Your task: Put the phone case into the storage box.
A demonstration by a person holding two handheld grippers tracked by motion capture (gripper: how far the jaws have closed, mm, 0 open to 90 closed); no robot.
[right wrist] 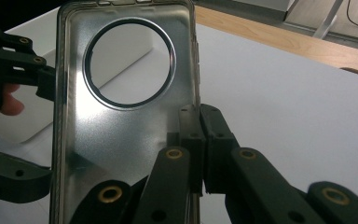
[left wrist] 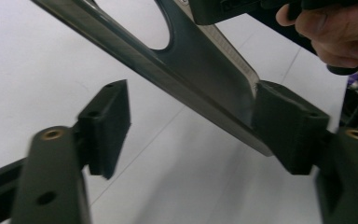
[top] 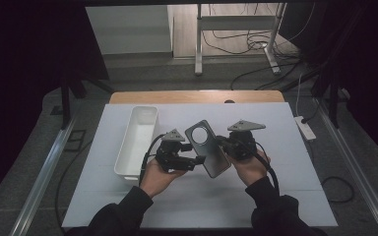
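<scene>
Right gripper (right wrist: 200, 149) clamped on the phone case (right wrist: 121, 116) edge above the surface (top: 275, 147); left gripper (top: 197, 161) jaws apart, straddling the case's other edge, one pad apparently touching.

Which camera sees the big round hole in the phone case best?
The right gripper view: the phone case faces it flat, its whole round hole visible. The left gripper view shows part of the hole, edge-on; the high view shows it tiny.
</scene>
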